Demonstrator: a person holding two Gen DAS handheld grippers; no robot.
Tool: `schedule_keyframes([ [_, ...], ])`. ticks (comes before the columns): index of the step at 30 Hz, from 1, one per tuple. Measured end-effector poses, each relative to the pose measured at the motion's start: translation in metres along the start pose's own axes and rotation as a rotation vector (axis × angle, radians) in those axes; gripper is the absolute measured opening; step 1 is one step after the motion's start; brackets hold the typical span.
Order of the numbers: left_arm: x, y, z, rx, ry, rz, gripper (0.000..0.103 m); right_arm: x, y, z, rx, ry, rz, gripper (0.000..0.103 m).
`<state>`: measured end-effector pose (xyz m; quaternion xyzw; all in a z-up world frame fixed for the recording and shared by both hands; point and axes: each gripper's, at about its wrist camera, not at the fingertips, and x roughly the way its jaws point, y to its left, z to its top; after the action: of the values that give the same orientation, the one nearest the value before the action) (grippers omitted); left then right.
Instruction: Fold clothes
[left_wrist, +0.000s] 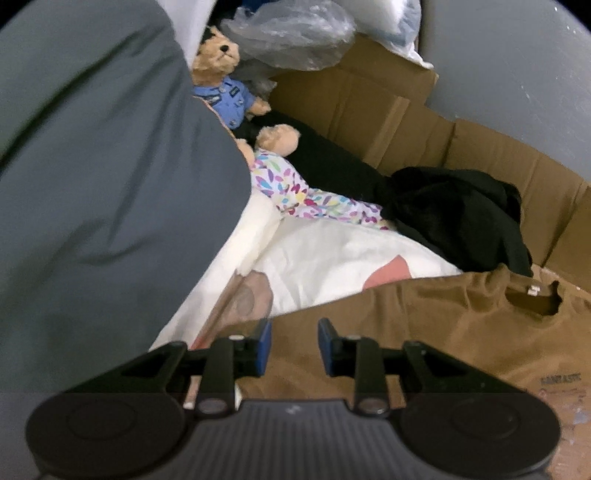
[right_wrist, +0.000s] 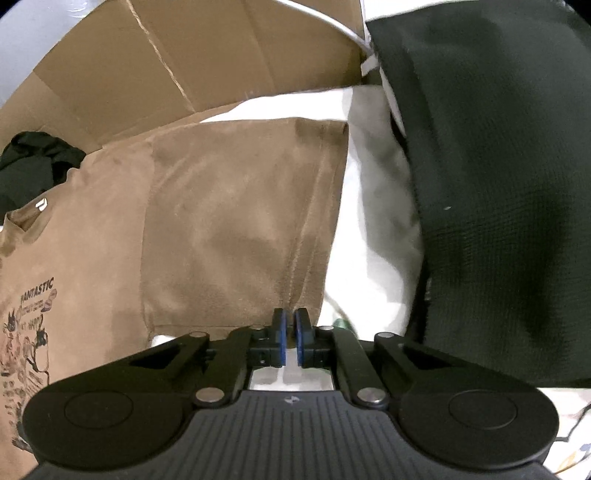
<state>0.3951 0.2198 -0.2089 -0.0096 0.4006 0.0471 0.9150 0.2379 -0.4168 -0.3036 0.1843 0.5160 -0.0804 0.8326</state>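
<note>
Cardboard flaps (right_wrist: 166, 62) wall off the back and one side of a white bedsheet (left_wrist: 332, 258), so the working spot is pretty boxed in. On that sheet lies a brown T-shirt (right_wrist: 92, 229), print side up, collar toward the cardboard. Its sleeve (right_wrist: 240, 221) looks folded across the body, with a straight crease on the side nearest the print, so at least one fold seems to be in; the rest of the shirt lies flat and open, and the other sleeve and hem aren't clear from these views.

The right hand-held gripper (right_wrist: 290, 325) has its pads pressed together right at the sleeve's hem edge, probably pinching that seam, though the fabric between the pads is hard to make out. The left hand-held gripper (left_wrist: 294, 345) is spread wide over the shirt's lower part, holding nothing.

Room-wise: a crumpled black garment (left_wrist: 461, 218) sits just beyond the collar, near two stuffed bears (left_wrist: 221, 70) and a plastic bag (left_wrist: 291, 33). A dark knit cloth (right_wrist: 498, 184) hangs close on the right, and a grey-clad leg or sleeve (left_wrist: 103, 166) crowds the left. Open sheet shows only in a strip between the sleeve and the knit cloth.
</note>
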Motion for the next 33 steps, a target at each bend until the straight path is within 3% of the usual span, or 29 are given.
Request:
schedule_keyframes([
  [5,-0.039,0.007,-0.004,-0.009,-0.002,0.016,0.030,-0.005,-0.002,-0.007,-0.023,-0.007,-0.012,0.005],
  [12,-0.098,0.023,-0.006,-0.025,0.015,0.009,0.039,-0.024,0.005,-0.011,-0.149,0.074,-0.066,0.009],
  [15,-0.128,0.032,-0.009,-0.033,0.027,0.005,0.039,-0.069,0.006,0.005,-0.207,0.030,-0.026,0.017],
  [18,-0.166,0.042,-0.011,-0.049,0.034,0.011,0.039,-0.109,0.008,0.024,-0.245,0.010,0.010,0.031],
  [26,-0.283,0.059,-0.019,-0.088,-0.032,0.037,0.047,-0.224,0.027,0.065,-0.443,-0.084,0.078,0.039],
  [33,-0.365,0.063,-0.039,-0.125,-0.053,0.064,0.047,-0.300,0.041,0.056,-0.507,-0.149,0.186,0.049],
])
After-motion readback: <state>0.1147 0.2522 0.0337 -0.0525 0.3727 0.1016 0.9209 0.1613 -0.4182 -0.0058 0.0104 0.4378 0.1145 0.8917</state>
